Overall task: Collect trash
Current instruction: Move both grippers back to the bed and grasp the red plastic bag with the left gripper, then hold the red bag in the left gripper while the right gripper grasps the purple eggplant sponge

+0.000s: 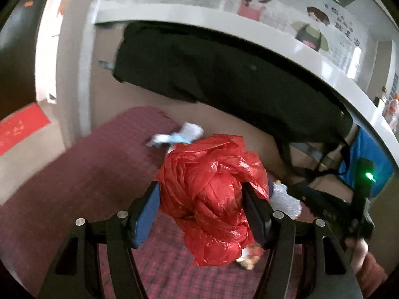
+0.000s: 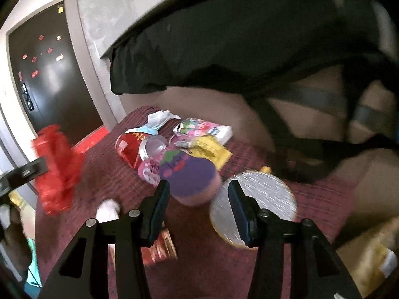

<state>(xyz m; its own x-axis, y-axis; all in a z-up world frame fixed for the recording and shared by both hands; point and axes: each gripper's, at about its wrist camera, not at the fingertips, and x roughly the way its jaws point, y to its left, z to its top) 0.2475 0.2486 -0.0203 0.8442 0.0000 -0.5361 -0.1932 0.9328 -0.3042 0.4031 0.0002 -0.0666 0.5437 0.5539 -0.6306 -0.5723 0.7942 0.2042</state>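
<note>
My left tool (image 1: 202, 211) gripped the red bag (image 1: 212, 199), while my right tool (image 2: 197, 209) hung open, empty, above the purple cup (image 2: 192, 177).

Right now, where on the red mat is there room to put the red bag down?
Bare mat lies between the red bag and the red can. More lies right of the silver disc. The middle is crowded: can, purple tub, wrappers, tissue.

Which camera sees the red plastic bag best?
The left wrist view: the red plastic bag fills the middle, crinkles sharp, bunched between the left gripper fingers. The right wrist view shows it only as a blurry red shape at the left edge.
</note>
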